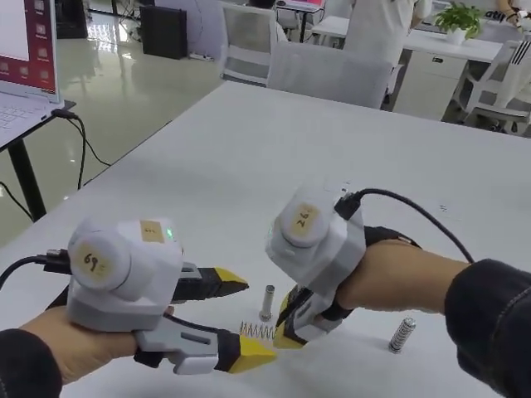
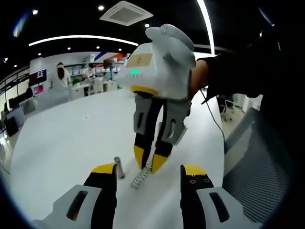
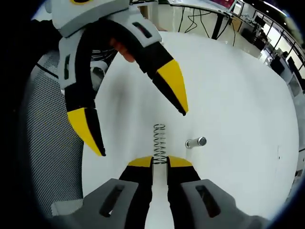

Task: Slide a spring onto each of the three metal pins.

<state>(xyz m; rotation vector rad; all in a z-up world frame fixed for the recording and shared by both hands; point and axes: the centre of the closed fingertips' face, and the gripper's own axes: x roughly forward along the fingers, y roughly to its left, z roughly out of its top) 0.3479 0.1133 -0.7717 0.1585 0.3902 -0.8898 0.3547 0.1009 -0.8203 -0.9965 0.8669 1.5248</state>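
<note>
Here, spring (image 3: 159, 140) between right jaws (pin (image 3: 196, 142) beside)

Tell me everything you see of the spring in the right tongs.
The spring is a thin, silvery wire coil with open turns. One end is pinched between the yellow tips of the right tongs, shut on it; the rest sticks out free toward the open left tongs, which do not touch it. It is held low over the white table, near level; whether it touches the surface I cannot tell. An upright metal pin stands beside it, apart.
</note>
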